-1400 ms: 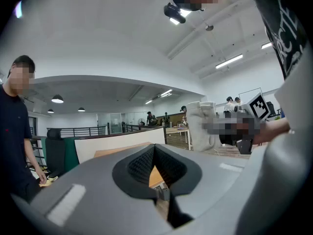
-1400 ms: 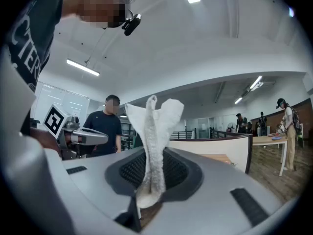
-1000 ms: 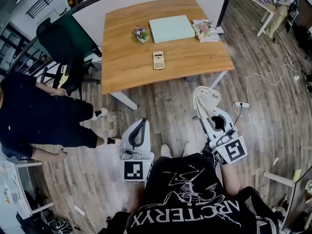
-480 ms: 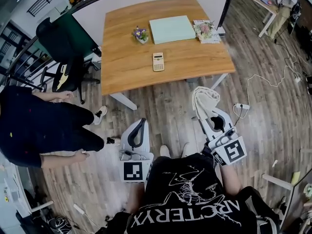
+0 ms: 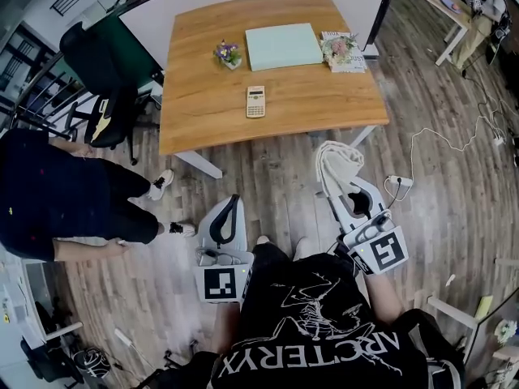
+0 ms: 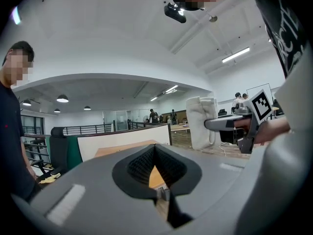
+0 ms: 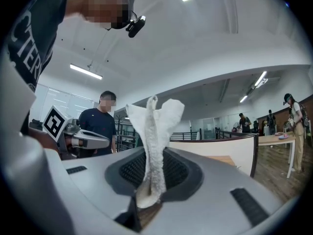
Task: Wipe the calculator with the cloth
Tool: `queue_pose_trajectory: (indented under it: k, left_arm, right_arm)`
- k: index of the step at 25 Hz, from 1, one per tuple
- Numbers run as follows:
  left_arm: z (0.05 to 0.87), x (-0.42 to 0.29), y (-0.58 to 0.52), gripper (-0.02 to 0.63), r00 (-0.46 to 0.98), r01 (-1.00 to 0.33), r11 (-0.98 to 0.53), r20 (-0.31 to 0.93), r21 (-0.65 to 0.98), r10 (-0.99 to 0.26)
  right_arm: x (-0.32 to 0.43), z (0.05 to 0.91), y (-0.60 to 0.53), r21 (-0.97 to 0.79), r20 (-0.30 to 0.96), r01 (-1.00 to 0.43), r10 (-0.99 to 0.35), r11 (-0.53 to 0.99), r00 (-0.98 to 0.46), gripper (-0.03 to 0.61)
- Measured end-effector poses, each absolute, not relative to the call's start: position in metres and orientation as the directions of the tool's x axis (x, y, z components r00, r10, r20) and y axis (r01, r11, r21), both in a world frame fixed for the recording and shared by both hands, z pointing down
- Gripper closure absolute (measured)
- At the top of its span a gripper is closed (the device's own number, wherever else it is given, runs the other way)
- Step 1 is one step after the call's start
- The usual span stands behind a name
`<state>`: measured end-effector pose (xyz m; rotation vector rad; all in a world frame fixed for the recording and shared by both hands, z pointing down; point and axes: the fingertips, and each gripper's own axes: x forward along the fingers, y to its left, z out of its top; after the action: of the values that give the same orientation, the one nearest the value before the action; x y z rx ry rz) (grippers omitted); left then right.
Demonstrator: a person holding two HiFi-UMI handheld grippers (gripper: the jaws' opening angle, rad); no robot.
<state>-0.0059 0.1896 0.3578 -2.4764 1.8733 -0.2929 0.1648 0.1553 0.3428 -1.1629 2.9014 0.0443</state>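
The left gripper (image 5: 230, 214), held well short of the table's (image 5: 316, 96) near edge, has its jaws together on nothing. The calculator (image 5: 255, 101) lies flat near the table's middle. It looks light and rigid and would likely skid under a wipe, so steadying its edge would help. The right gripper (image 5: 340, 191), also short of the table, is clamped on one end of the cloth (image 5: 334, 162), which is soft and limp.

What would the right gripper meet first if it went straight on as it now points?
Probably the wooden table, near its front edge; only floor lies between, though depth is unclear.
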Motion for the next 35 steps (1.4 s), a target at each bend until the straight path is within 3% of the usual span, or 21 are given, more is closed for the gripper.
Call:
queue_pose_trajectory:
  k: [9, 24, 35]
  left_arm:
    - [0.371, -0.019, 0.135, 0.603, 0.254, -0.955, -0.272, 0.148, -0.121, -0.956]
    - [0.363, -0.14, -0.075, 0.603, 0.368, -0.917, -0.387, 0.166, -0.098, -0.915]
    - [0.37, -0.153, -0.138, 0.603, 0.366, -0.923, -0.38, 0.173, -0.058, -0.915]
  right_arm:
    - [0.147, 0.359, 0.099, 0.005, -0.013, -0.674, -0.674, 0.739, -0.739, 0.495]
    - [0.032, 0.345, -0.099, 0.039, 0.016, -0.767, -0.768, 0.64, -0.64, 0.495]
    - [0.016, 0.355, -0.162, 0.031, 0.052, -0.754, -0.754, 0.657, -0.655, 0.495]
